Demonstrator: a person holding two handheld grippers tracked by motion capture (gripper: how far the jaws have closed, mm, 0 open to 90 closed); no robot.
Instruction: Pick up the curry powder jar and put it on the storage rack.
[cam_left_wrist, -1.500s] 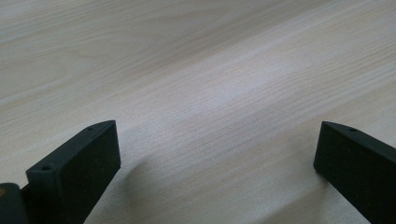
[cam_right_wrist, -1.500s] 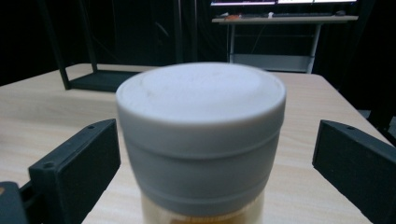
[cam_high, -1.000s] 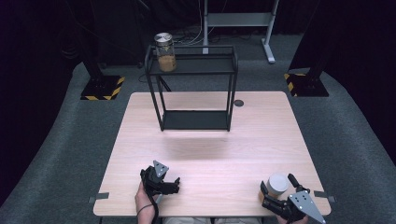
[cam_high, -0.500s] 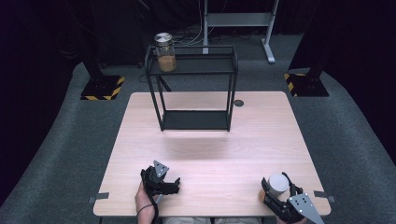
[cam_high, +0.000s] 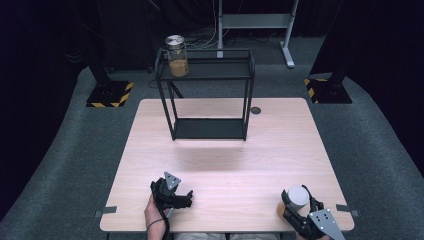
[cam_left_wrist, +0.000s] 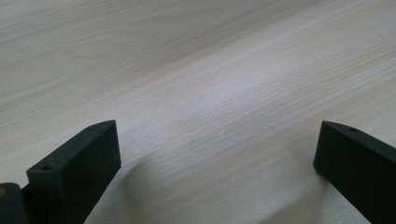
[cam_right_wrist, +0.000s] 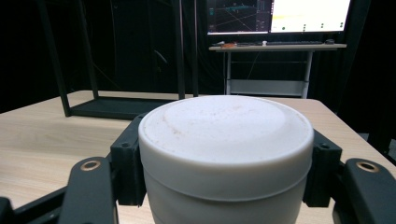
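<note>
My right hand-held gripper has just been closing and now sits clamped on the white-lidded round container, one black jaw against each side of it below the lid in the right gripper view. That container stands on the pale wood counter at about 5 o'clock, near the front edge. The right hand comes in from the bottom edge, gripper pointing toward 11 o'clock. My left hand-held gripper rests low over the counter at 7 o'clock, jaws wide apart with bare wood between them, holding nothing. Black metal two-tier shelf at 12 o'clock carries a glass jar with brownish contents on its top level.
</note>
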